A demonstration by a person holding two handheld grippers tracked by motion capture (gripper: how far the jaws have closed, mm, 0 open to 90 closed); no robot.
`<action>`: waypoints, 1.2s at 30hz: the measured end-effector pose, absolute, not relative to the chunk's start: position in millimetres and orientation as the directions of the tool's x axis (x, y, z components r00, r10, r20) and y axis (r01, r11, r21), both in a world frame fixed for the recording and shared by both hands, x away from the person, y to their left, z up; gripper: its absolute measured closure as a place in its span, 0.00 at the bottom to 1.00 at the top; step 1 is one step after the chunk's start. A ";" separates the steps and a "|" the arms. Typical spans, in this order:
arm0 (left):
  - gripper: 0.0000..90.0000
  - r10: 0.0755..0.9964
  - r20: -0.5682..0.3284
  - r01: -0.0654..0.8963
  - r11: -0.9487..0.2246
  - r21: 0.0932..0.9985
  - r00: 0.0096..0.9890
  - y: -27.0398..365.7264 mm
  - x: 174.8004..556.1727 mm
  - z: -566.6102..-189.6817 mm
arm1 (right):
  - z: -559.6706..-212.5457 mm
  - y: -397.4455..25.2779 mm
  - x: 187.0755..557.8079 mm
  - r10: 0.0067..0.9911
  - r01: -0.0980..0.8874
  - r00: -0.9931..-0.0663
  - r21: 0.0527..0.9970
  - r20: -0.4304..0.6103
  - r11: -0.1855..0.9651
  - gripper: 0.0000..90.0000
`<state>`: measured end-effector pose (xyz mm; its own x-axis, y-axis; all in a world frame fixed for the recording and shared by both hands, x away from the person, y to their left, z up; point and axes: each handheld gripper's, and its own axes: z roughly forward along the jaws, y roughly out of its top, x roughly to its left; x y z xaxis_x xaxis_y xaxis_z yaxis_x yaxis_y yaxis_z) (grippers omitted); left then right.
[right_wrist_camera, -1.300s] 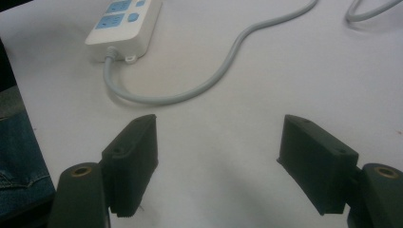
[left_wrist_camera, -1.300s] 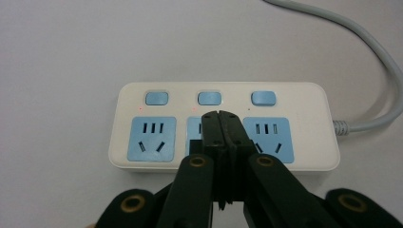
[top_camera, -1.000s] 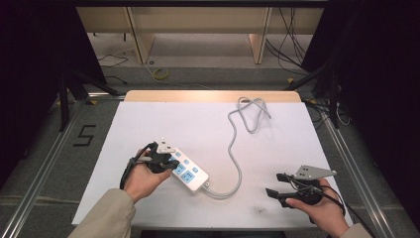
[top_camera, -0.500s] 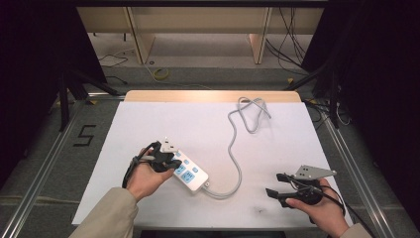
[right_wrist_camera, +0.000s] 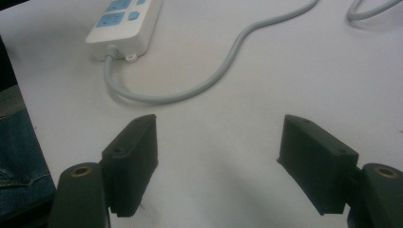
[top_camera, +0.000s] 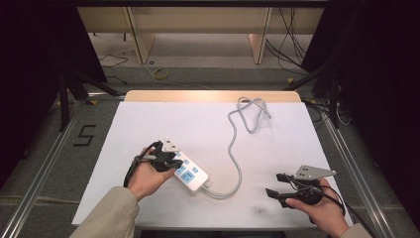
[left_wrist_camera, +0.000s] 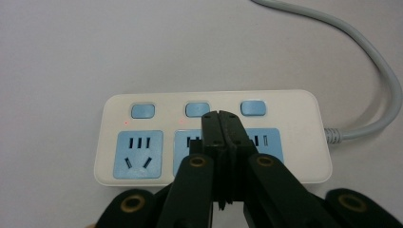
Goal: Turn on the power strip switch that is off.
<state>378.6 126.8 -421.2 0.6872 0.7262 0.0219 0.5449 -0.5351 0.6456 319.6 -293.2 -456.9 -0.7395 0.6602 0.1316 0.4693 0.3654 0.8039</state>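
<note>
I see a flat white table top (top_camera: 148, 124) with a light wooden strip along its far edge, and a grey floor (top_camera: 44, 148) around it with a black number 5 (top_camera: 84, 135) marked on the left side. The room behind is dark, with some cables on the floor. There is one white plastic power strip with blue sockets (top_camera: 187, 171), and it lies flat on the near left part of the table. I count three blue sockets and three small blue buttons (left_wrist_camera: 197, 109) on it, one button above each socket. Two tiny red lights glow beside the buttons. One long grey cord (top_camera: 237, 148) comes out of its end and bends across the table to a loose loop at the far side. My left gripper (left_wrist_camera: 221, 118) has its jaws pressed together, with the tips over the middle socket, just below the middle button. My right gripper (right_wrist_camera: 218, 142) sits well apart from the strip, jaws spread wide over bare table.
</note>
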 end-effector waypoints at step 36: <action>1.00 0.696 0.022 0.534 -0.570 0.624 0.717 109.0 387.5 -422.5 | -457.7 -297.0 314.9 0.669 0.479 -0.731 0.799 0.133 0.365 0.33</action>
<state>387.5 109.0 -422.5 0.7175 0.6962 0.0219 0.5345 -0.5704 0.6237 314.9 -297.0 -457.7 -0.7313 0.6690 0.1332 0.4790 0.3646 0.7985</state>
